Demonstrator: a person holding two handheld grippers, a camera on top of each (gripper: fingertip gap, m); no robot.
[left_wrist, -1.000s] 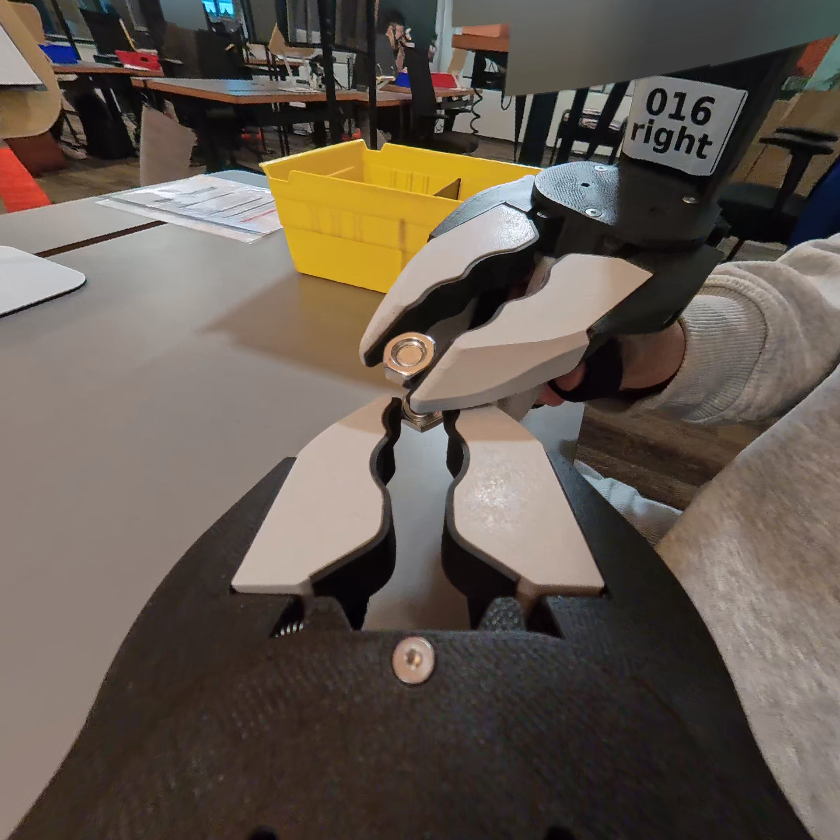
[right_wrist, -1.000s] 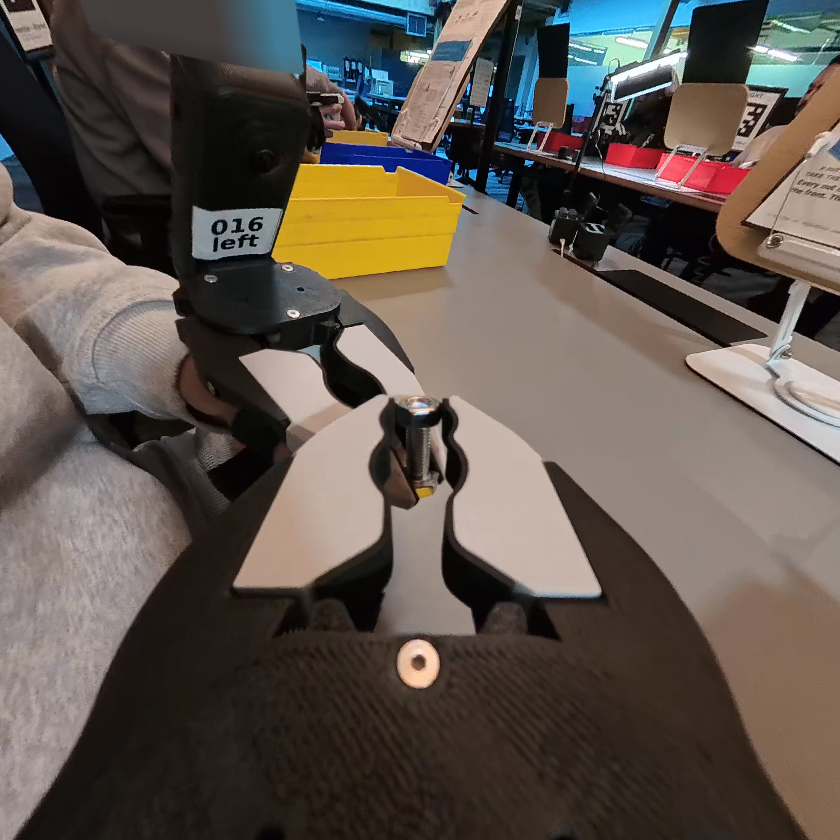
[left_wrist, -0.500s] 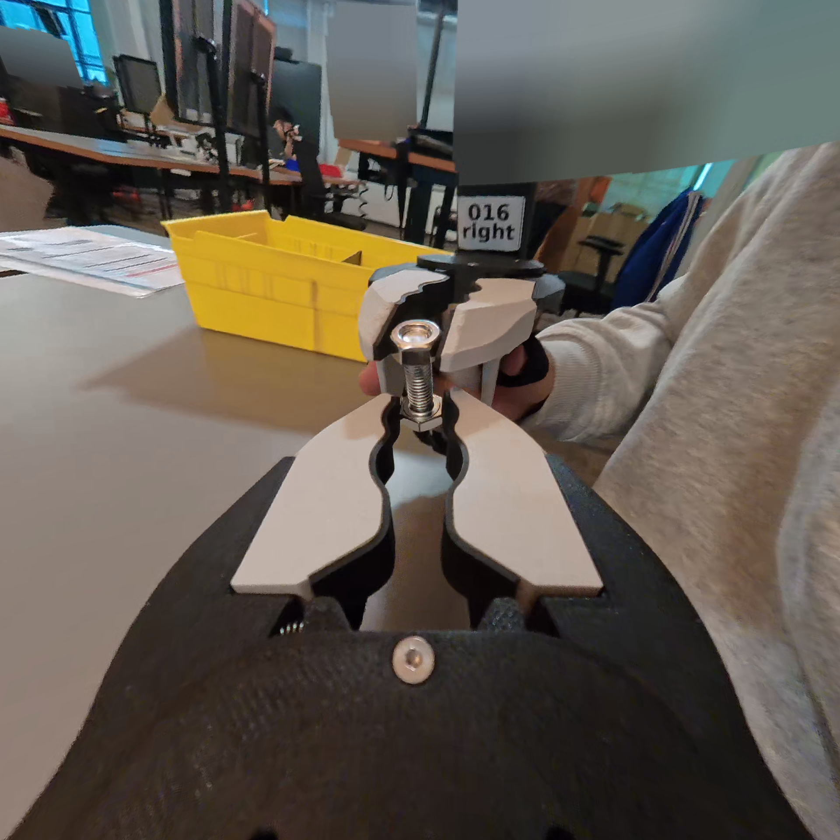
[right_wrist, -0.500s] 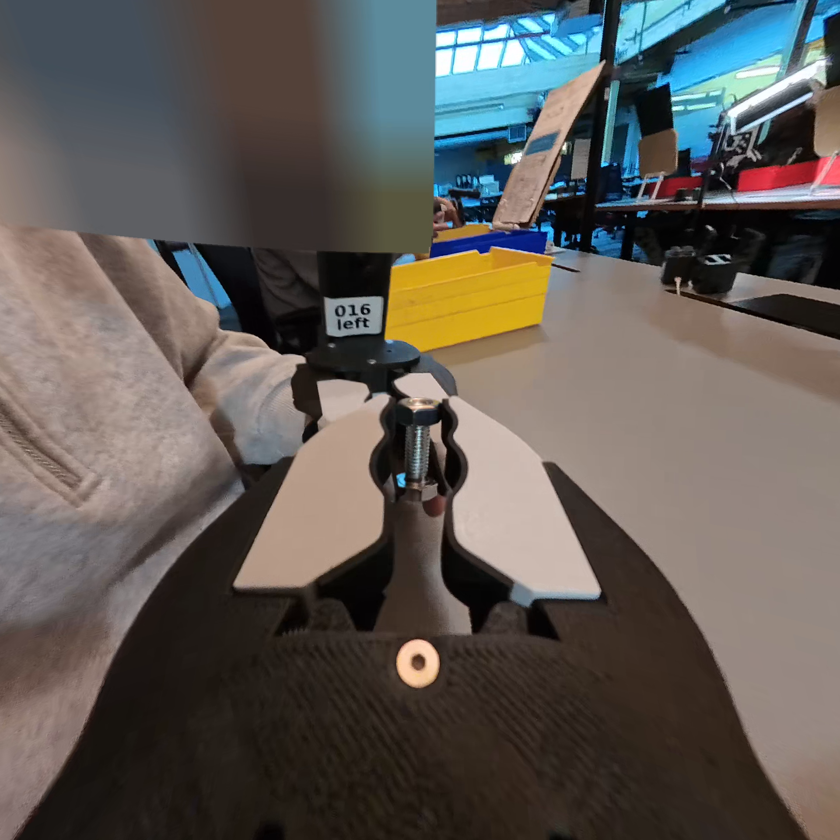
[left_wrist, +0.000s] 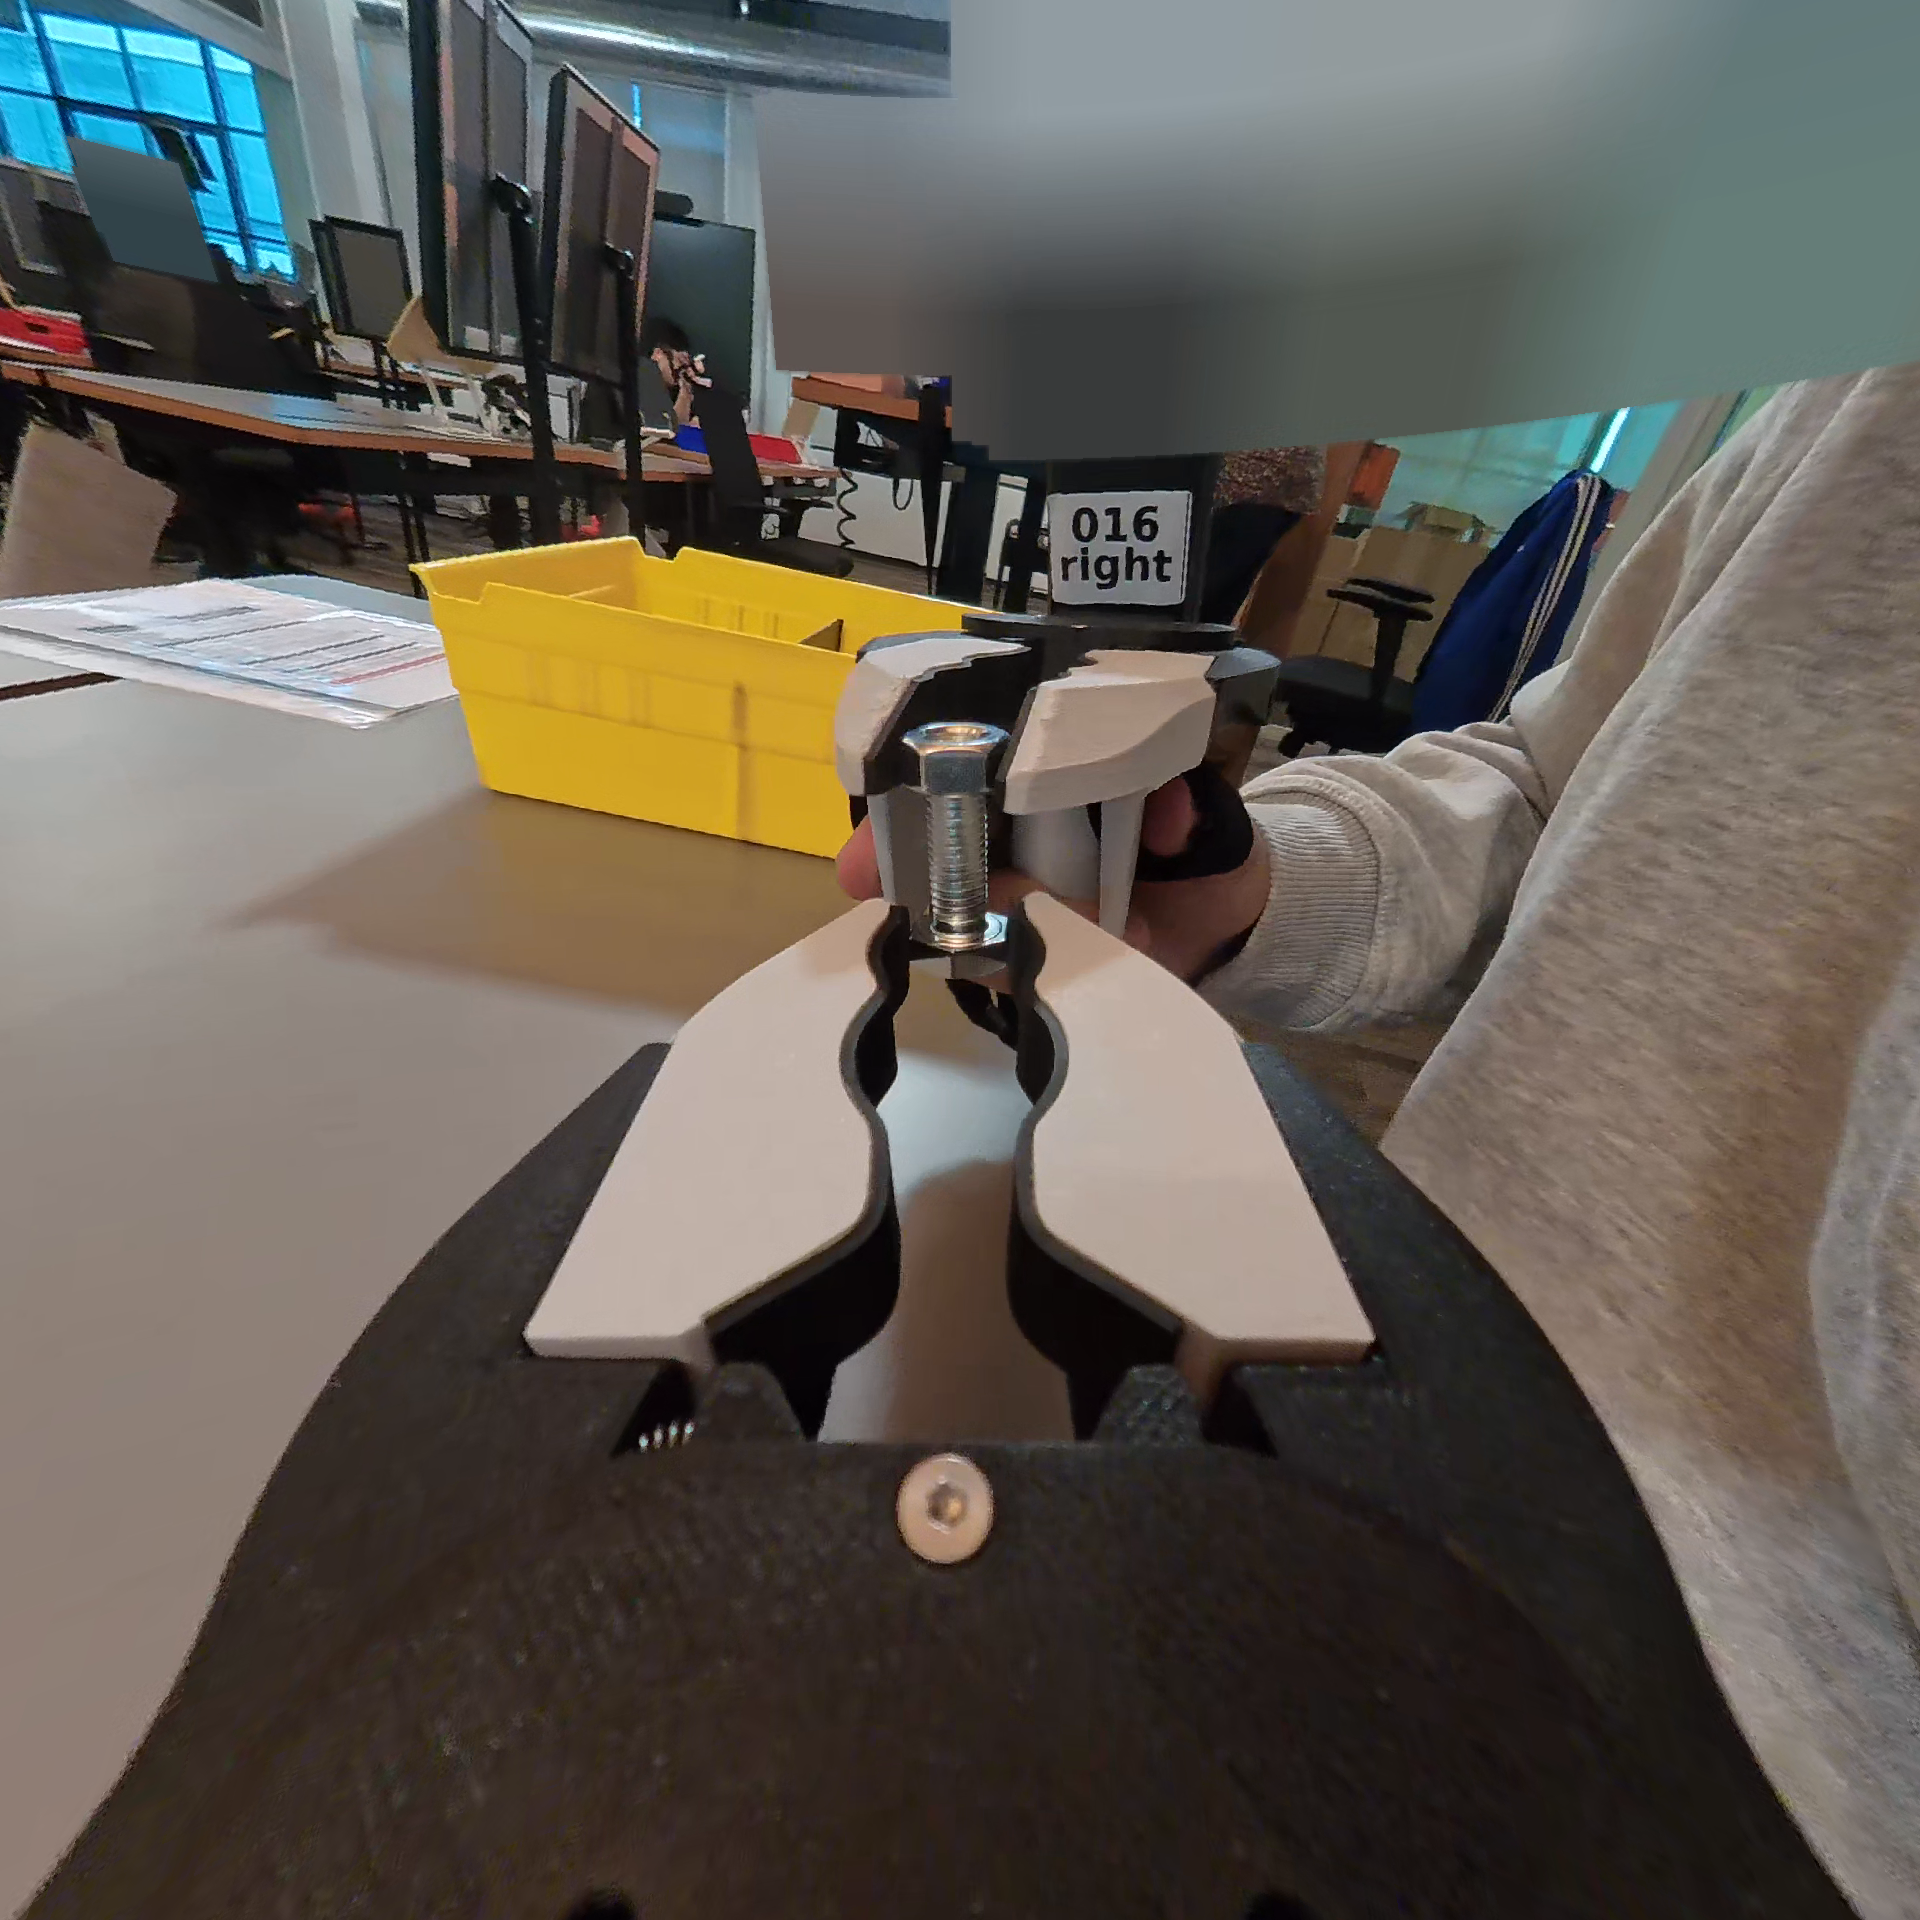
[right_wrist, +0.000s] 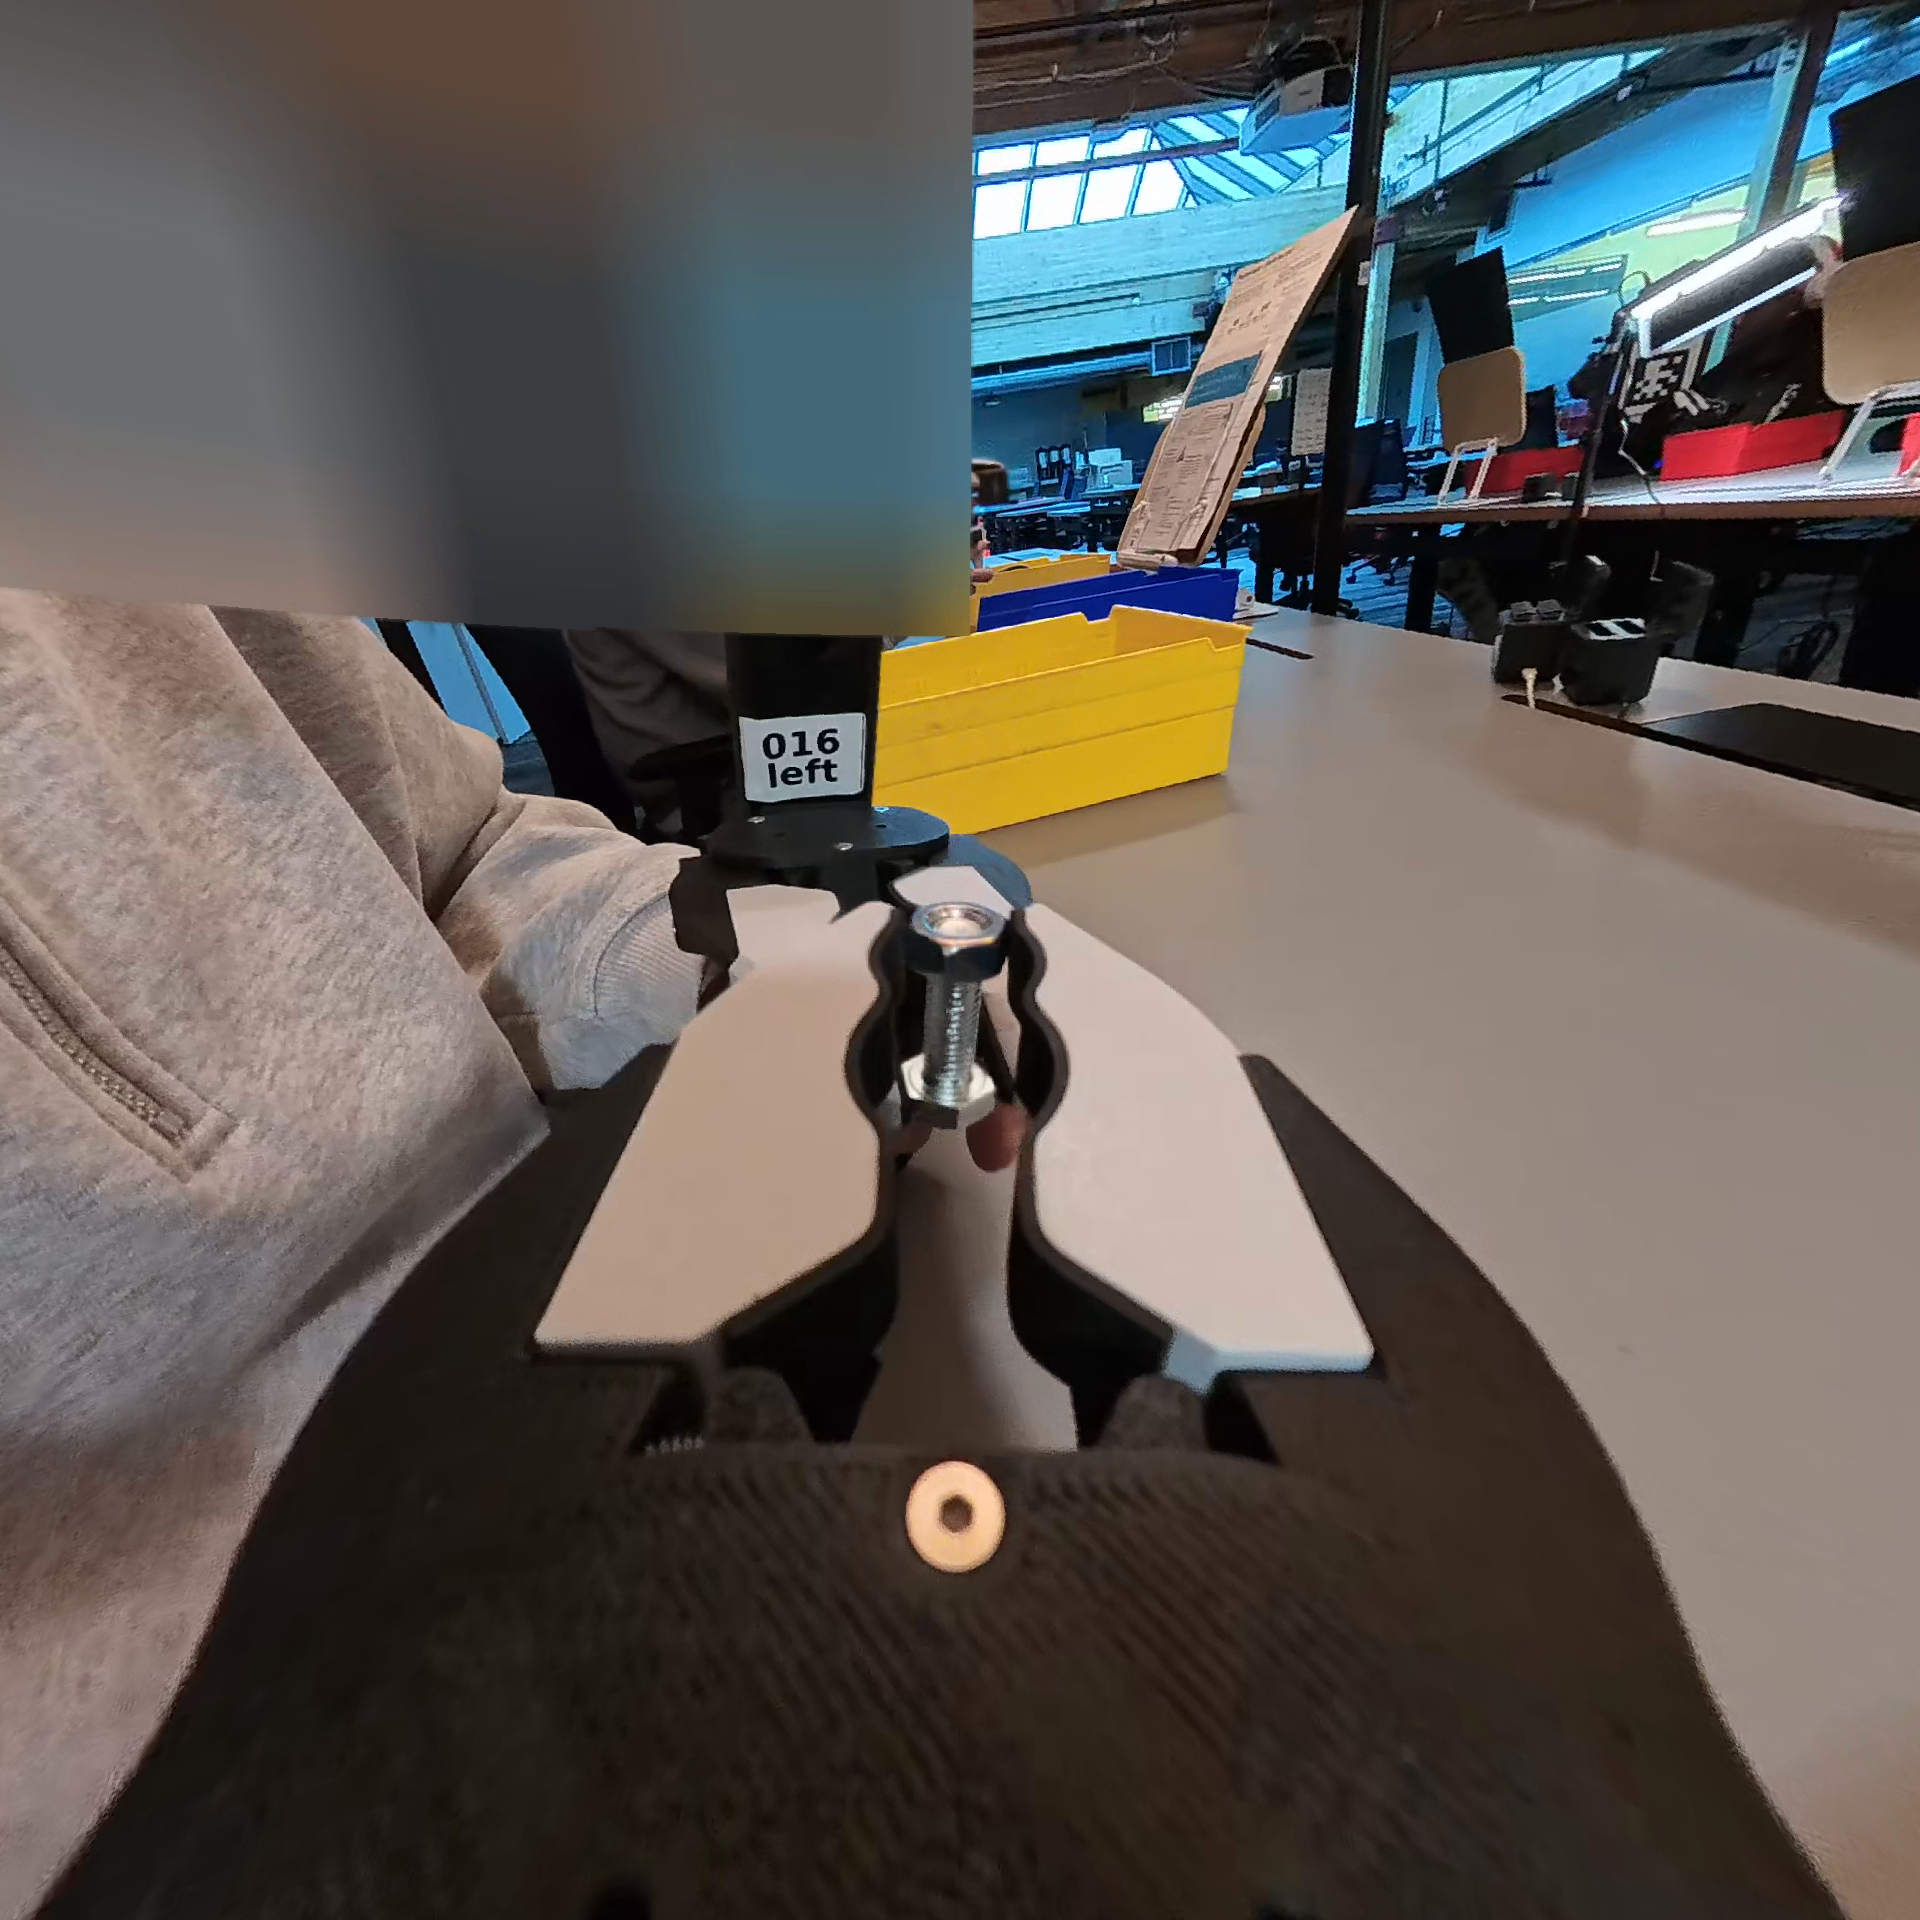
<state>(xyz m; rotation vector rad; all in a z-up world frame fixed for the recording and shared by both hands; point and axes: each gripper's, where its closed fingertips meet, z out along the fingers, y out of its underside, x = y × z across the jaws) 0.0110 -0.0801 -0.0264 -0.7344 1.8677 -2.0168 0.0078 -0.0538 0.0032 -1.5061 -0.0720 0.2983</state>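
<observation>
A silver hex bolt (left_wrist: 954, 842) stands upright above the grey table (left_wrist: 260, 1039), held between my two grippers. My left gripper (left_wrist: 958, 930) is shut on a hex nut (left_wrist: 961, 928) that sits on the bolt's lower thread. My right gripper (left_wrist: 951, 748) faces it from the far side and is shut on the bolt's head. In the right wrist view my right gripper (right_wrist: 956, 935) clamps the head, and the bolt's shaft (right_wrist: 951, 1023) runs down to the nut (right_wrist: 943, 1091). The left gripper's fingertips are hidden there.
A yellow bin (left_wrist: 644, 707) stands on the table behind the grippers, also in the right wrist view (right_wrist: 1060, 717) with a blue bin (right_wrist: 1112, 597) behind it. Sleeved papers (left_wrist: 239, 644) lie far left. A person's grey sleeve (left_wrist: 1403, 883) is close on the right. Both grippers' tips are close together, under 4 cm apart.
Both grippers have swung from a downward tilt to level and now face each other. The bolt has come upright between them. Both grips have held.
</observation>
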